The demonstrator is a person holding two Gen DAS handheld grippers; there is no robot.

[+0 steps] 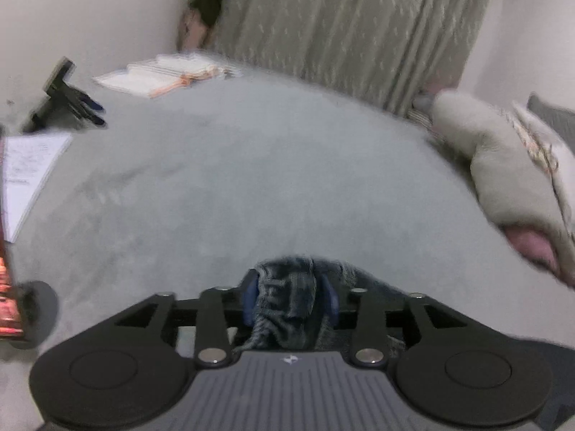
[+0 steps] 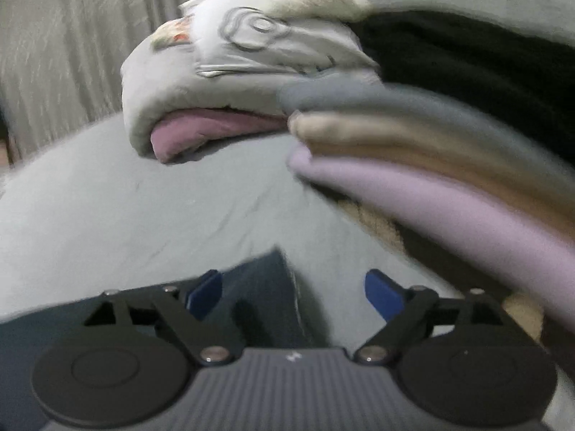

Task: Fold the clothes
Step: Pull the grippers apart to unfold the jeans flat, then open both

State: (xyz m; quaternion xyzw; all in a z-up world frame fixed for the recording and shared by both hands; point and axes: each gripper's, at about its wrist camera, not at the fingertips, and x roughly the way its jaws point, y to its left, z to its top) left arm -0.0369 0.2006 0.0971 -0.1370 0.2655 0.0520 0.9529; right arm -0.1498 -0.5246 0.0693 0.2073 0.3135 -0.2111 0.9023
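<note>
Bunched between my left jaws (image 1: 290,300), clamped tight, is a dark blue-grey knitted garment (image 1: 287,309), over the wide grey bed (image 1: 251,179). My right jaws (image 2: 293,296) gape wide, holding nothing, that cloth's dark corner (image 2: 266,287) between and under them, nearer the left pad.

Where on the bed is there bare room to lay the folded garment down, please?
The widest free patch is the grey bedsheet ahead of the left gripper, bordered by the paper sheet, books, curtain and bundled blanket. On the right it is crowded: the stacked clothes leave only a narrow strip.
</note>
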